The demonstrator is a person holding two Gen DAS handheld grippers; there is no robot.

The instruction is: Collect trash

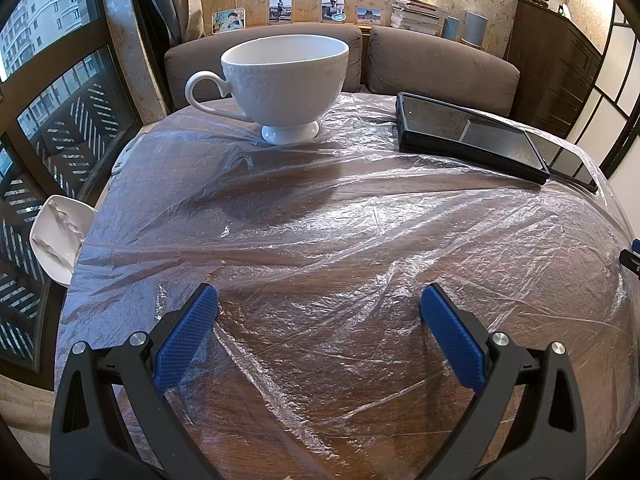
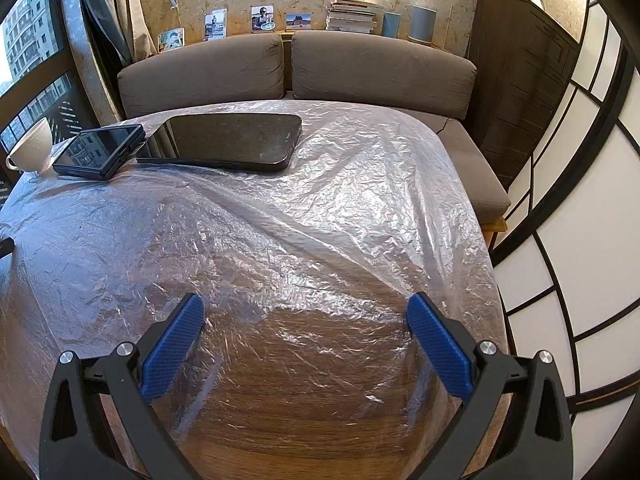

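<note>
Left gripper gaped wide, empty, over the tabletop's near edge. Plastic sheet covered the whole tabletop, pinned at the far edge by cup and tablets. Light, limp, slippery; likely best pinched at a raised wrinkle. Right gripper also wide, empty.

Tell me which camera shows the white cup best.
Left wrist: the cup stands whole and large at the table's far side, handle and foot clear. Right wrist catches it only small at the left edge, beside the dark devices.
</note>
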